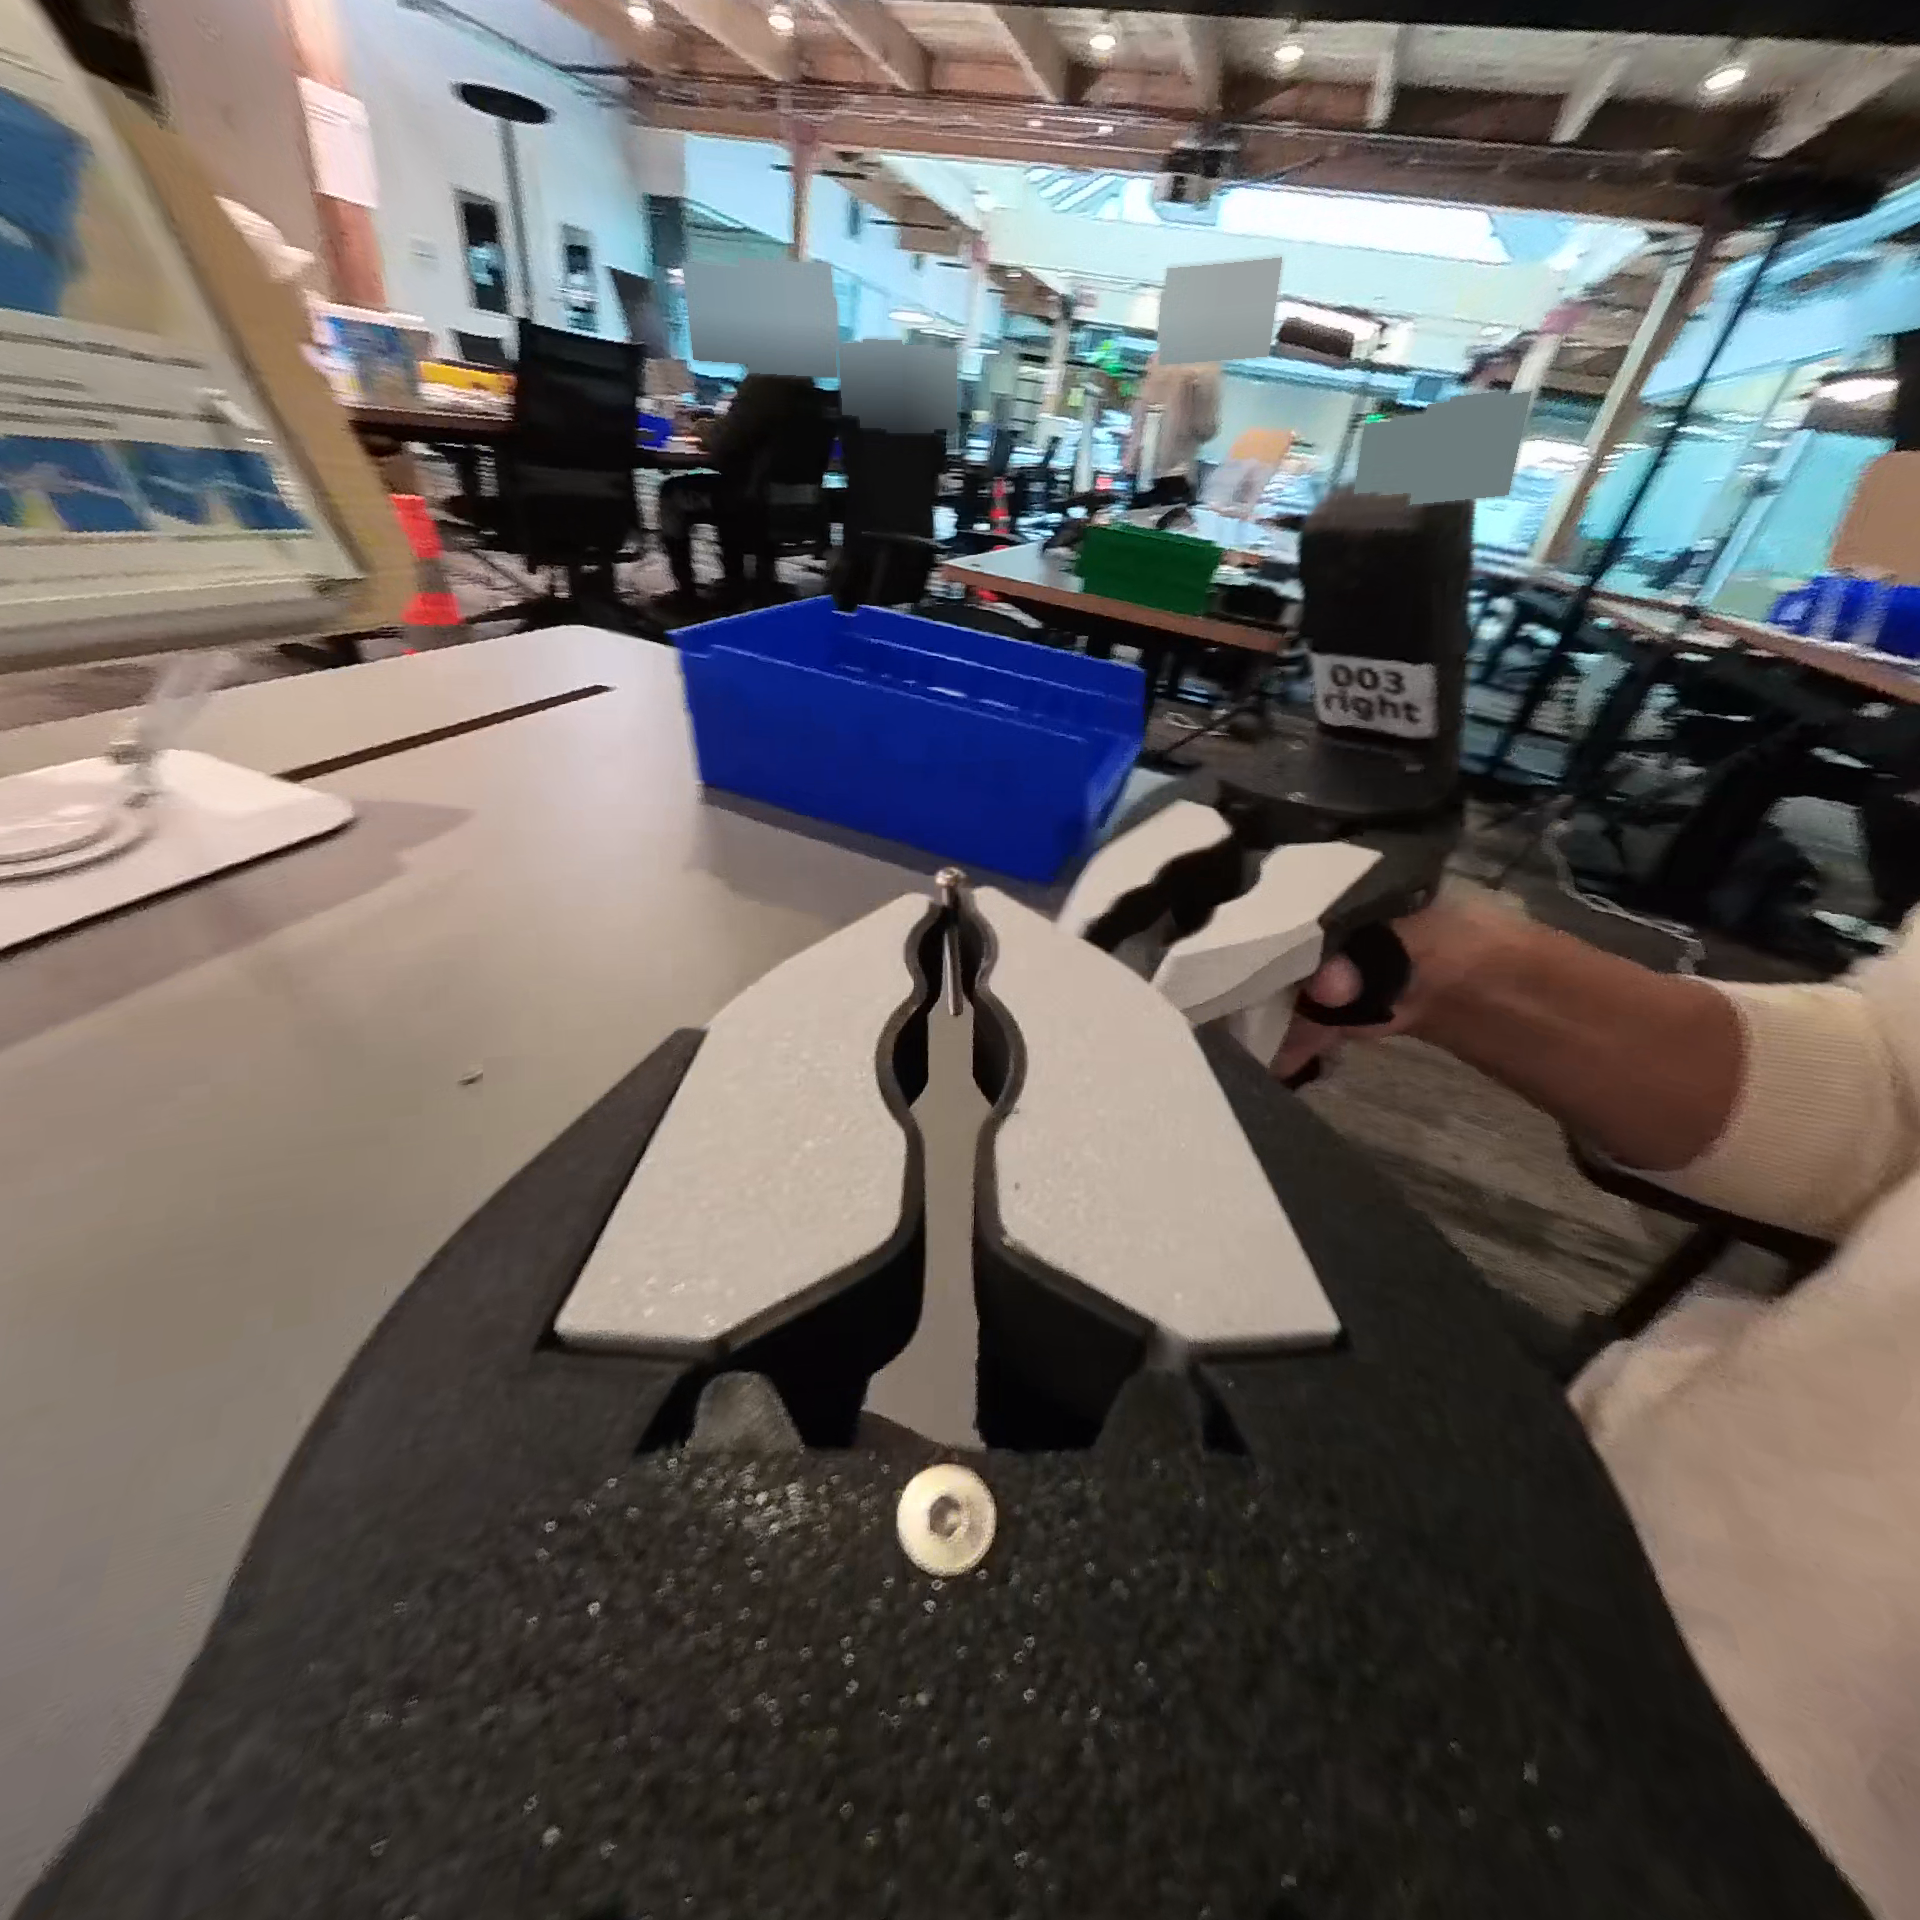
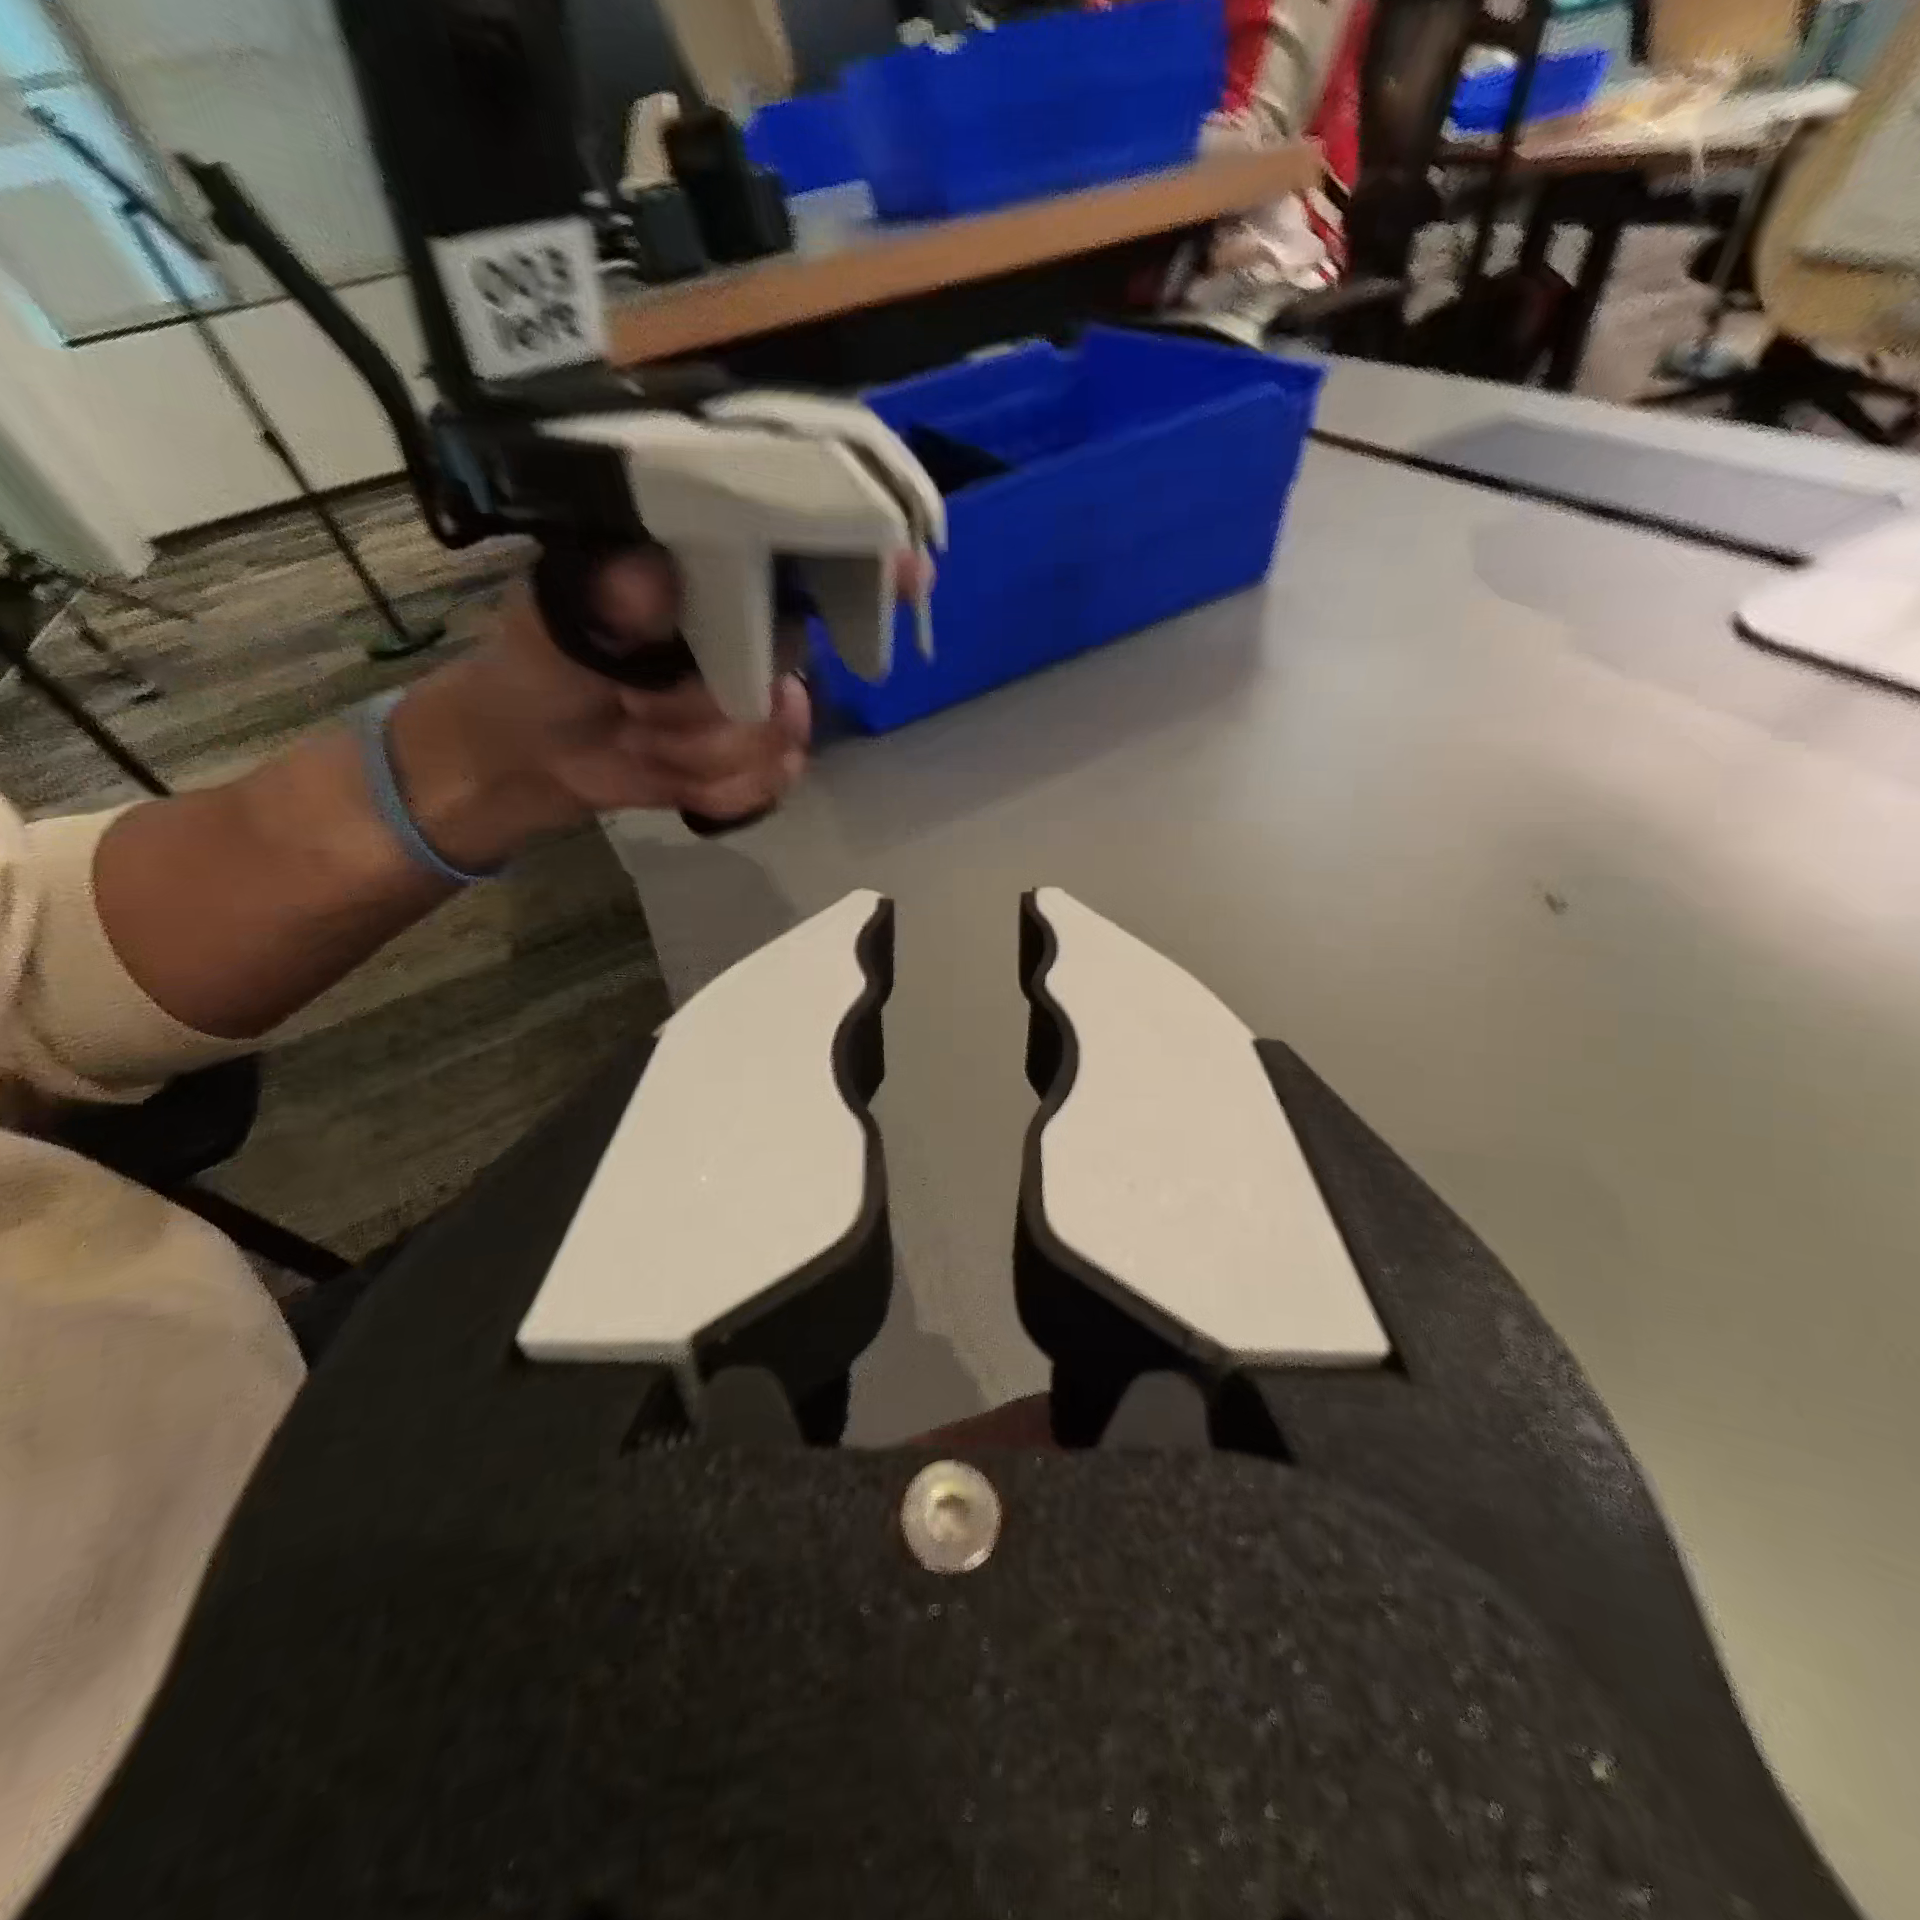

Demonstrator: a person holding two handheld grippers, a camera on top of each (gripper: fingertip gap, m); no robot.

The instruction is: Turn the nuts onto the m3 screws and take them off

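In the left wrist view my left gripper (image 1: 951, 914) is shut on a thin silver M3 screw (image 1: 952, 951). The screw stands upright between the fingertips, with its head poking out above them. No nut shows on it. My right gripper (image 2: 956, 902) is open and empty above the grey table (image 2: 1351, 831). It also shows in the left wrist view (image 1: 1127, 940), close to the right of the left gripper. In the right wrist view the left gripper (image 2: 920, 566) is blurred at upper left, with the screw (image 2: 921, 618) hanging from its tips. A small speck (image 1: 470, 1077) lies on the table; I cannot tell if it is a nut.
A blue plastic bin (image 1: 894, 748) stands on the far part of the table, also seen in the right wrist view (image 2: 1091, 520). A white stand base (image 1: 156, 821) sits at the left. The table's edge runs on the right, near the person's hands (image 1: 1455, 987).
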